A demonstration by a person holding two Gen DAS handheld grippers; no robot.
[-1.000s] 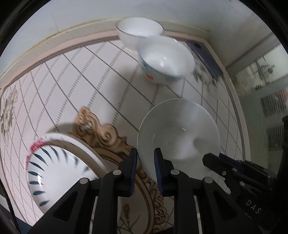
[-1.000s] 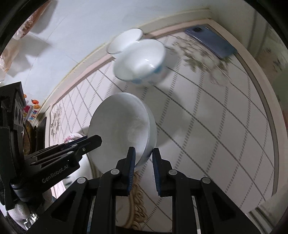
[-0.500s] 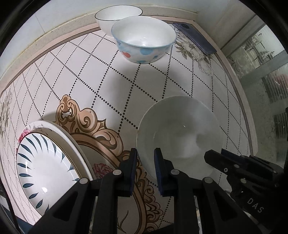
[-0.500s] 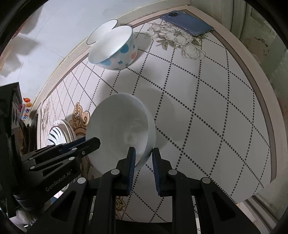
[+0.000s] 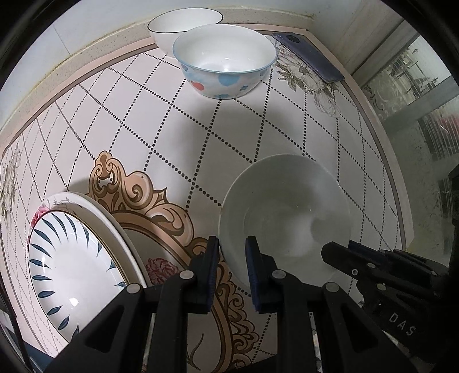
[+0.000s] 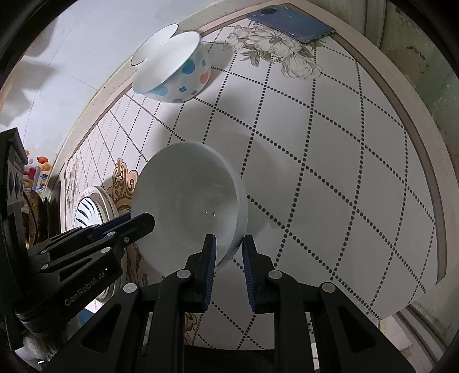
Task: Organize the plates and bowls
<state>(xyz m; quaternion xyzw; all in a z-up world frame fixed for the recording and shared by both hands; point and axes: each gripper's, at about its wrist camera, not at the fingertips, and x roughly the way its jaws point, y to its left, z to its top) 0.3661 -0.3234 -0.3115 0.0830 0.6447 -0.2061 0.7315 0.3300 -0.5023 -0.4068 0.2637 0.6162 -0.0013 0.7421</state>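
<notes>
Hidden and cut-off parts

The plain rimmed bowl sits half behind the spotted bowl. The striped plate is cut by the frame edge, and covers most of the plate beneath.

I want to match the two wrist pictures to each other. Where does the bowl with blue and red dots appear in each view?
Left wrist: the dotted bowl is at top centre, upright on the table, in front of a plain white bowl.
Right wrist: the dotted bowl is at upper left, looking tilted.
Shared landmark: the dark blue phone lies to the right of it, near the table's far edge, in both views.
</notes>
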